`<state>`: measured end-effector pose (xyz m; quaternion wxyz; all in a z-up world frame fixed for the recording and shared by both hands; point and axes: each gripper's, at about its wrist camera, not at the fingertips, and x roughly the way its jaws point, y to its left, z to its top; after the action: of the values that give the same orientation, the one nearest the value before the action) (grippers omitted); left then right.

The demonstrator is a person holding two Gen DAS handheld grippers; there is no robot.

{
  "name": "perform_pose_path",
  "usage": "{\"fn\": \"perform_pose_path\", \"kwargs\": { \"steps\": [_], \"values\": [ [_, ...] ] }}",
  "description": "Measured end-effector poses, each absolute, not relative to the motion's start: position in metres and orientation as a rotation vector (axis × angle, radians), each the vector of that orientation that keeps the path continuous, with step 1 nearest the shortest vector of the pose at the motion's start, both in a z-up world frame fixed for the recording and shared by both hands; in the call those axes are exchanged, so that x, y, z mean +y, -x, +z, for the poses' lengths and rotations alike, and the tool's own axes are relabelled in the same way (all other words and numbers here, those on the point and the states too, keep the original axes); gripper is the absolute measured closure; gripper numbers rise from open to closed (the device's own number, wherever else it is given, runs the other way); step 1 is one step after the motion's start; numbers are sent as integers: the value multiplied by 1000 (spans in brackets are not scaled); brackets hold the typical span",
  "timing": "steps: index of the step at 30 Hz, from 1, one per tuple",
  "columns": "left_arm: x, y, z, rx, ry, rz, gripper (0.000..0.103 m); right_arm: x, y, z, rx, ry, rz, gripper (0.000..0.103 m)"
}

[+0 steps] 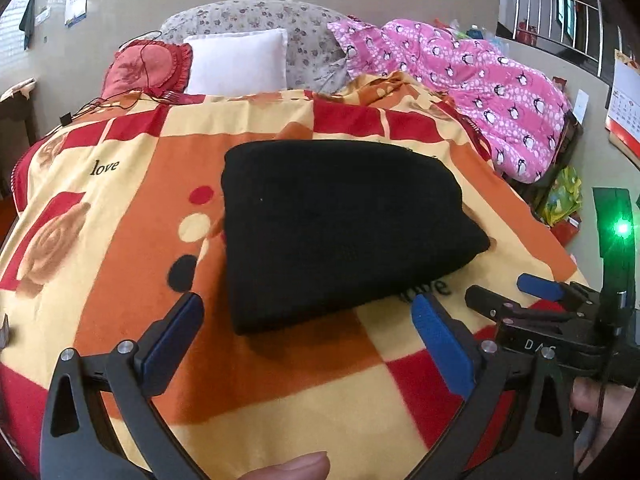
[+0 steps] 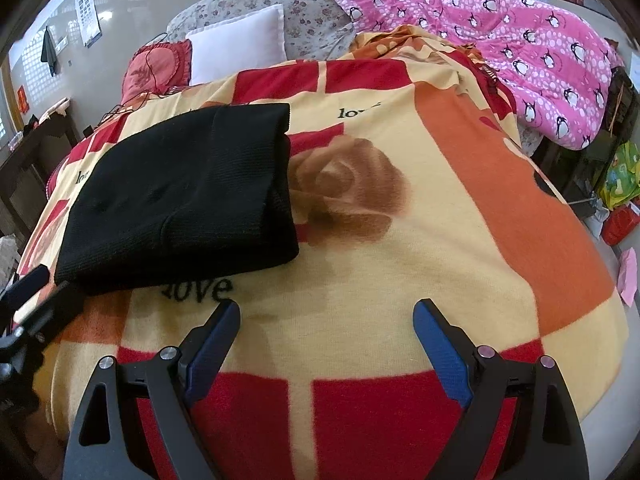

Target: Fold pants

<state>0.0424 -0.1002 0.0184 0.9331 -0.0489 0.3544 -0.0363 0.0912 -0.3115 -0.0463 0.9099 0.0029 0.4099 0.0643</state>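
The black pants (image 1: pixel 340 228) lie folded into a thick rectangular bundle on the orange, red and yellow blanket (image 1: pixel 132 216). My left gripper (image 1: pixel 308 312) hovers just in front of the bundle's near edge, jaws wide open and holding nothing. In the right wrist view the same pants (image 2: pixel 184 200) lie up and to the left, and my right gripper (image 2: pixel 326 316) stands open over bare blanket (image 2: pixel 400 280), well apart from the cloth. The right gripper also shows at the right edge of the left view (image 1: pixel 508 292), open too. A thumb tip shows at the bottom of the left view.
A pink penguin-print quilt (image 1: pixel 480 92) is heaped at the back right. A white pillow (image 1: pixel 238 60), a red cushion (image 1: pixel 152 66) and a floral pillow sit at the head of the bed. Cables trail at the back left. Bags (image 2: pixel 620 176) stand on the floor to the right.
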Motion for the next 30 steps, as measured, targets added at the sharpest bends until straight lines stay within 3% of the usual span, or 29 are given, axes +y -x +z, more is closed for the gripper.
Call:
{"fn": "perform_pose_path", "kwargs": {
  "steps": [9,18,30],
  "values": [
    [-100,-41,15,731,119,-75,0,-310,-90,-46,837,0,114,14],
    [-100,-42,15,732,120,-76,0,-307,-62,-25,661,47,54,14],
    [-99,-34,17,679,141,-116,0,-308,-64,-24,668,44,61,14]
  ]
}}
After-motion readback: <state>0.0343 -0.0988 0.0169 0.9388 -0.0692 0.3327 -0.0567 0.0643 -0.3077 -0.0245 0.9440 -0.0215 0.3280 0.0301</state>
